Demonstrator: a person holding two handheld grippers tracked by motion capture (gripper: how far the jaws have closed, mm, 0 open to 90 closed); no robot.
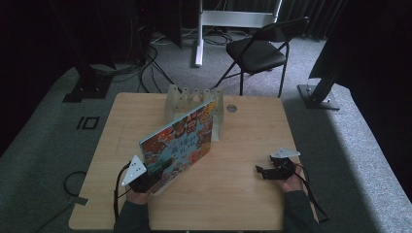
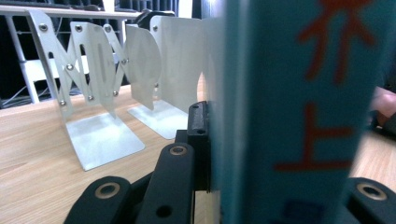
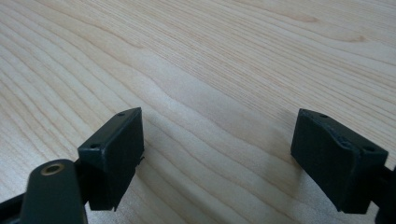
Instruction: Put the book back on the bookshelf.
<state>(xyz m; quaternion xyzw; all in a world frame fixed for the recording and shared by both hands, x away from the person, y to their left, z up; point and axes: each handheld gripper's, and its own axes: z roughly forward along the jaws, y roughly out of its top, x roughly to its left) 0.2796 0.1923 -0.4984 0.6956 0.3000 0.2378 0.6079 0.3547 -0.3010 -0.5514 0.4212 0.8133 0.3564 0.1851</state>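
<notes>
A picture book [image 1: 180, 141] with a colourful cover is held up off the wooden table [image 1: 233, 194], tilted, its far end reaching the metal book rack [image 1: 194, 99]. My left gripper [image 1: 151, 180] is shut on the book's near lower corner. In the left gripper view the teal spine [image 2: 289, 112] stands between the jaws, with the left pad [image 2: 198, 135] pressed against it and the rack's plates [image 2: 93, 93] just beyond. My right gripper [image 1: 265, 171] rests low on the table at the right, open, with bare wood between its pads [image 3: 116, 149].
A round grommet [image 1: 231, 108] sits in the table beside the rack. A black folding chair [image 1: 257, 51] and stand legs are on the carpet behind the table. Cables trail off the table's left edge. The person's other hand [image 2: 385, 105] shows past the book.
</notes>
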